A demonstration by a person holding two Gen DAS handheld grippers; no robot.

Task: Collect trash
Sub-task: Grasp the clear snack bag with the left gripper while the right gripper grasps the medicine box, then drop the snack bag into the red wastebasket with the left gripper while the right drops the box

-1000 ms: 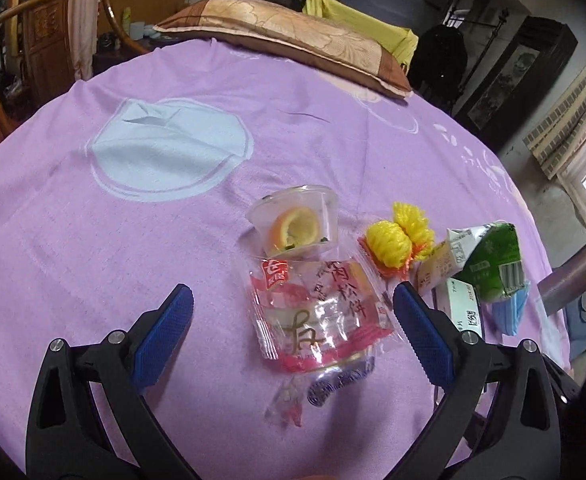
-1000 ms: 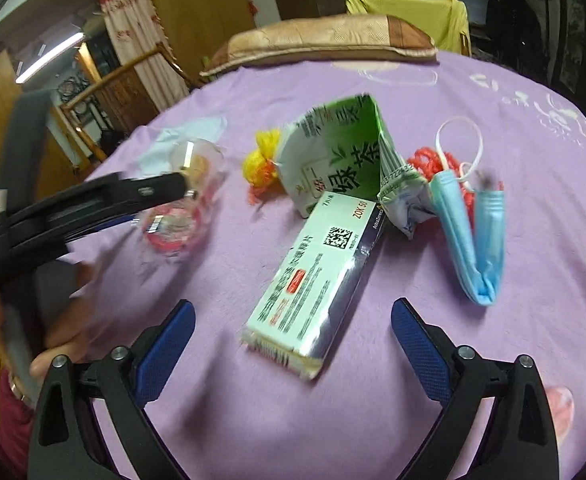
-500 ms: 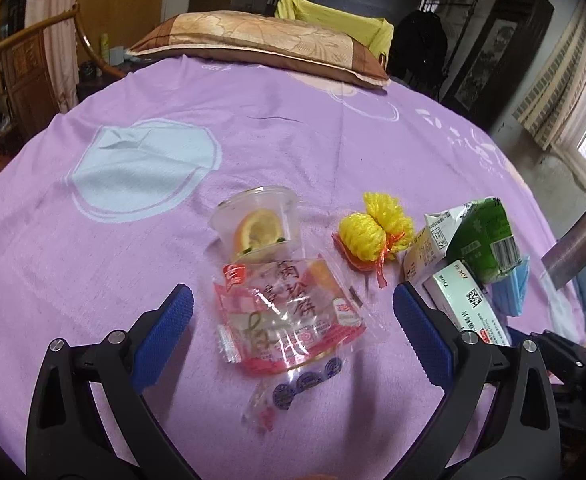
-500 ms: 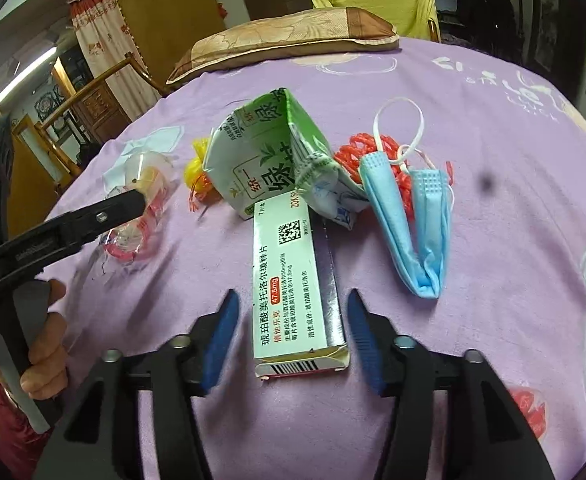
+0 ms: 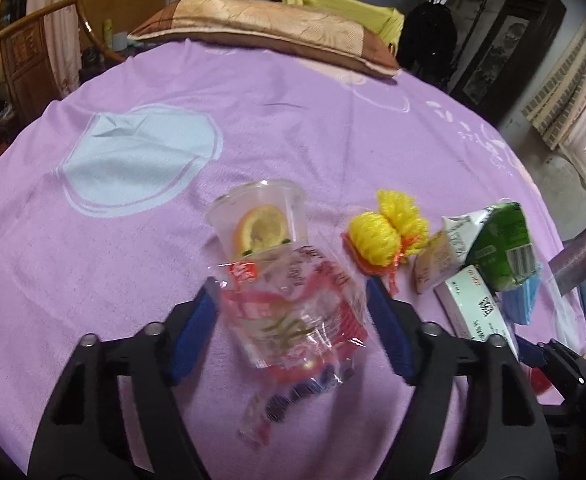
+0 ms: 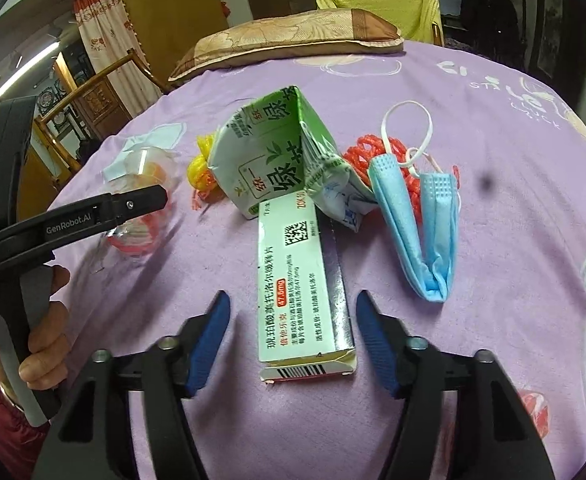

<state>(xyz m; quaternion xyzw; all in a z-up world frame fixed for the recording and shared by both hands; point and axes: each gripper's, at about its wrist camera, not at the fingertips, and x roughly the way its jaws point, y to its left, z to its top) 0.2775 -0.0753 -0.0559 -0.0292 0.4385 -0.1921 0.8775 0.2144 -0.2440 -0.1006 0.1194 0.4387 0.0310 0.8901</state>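
Note:
Trash lies on a purple cloth. My left gripper is half closed, its blue pads on either side of a clear red-printed snack wrapper, and I cannot tell if they press it. A plastic cup with a lemon slice lies just beyond. My right gripper is half closed around the near end of a white-green medicine box, pads a little apart from it. A green tea carton, a blue face mask, red netting and yellow netting lie beyond.
A brown pillow lies at the far edge of the cloth. A wooden chair stands at the far left. In the right wrist view the left gripper's black arm and the hand holding it reach in from the left.
Both grippers have narrowed from wide open. The left one moved forward so the wrapper now sits between its pads. The right one swung to line up with the medicine box.

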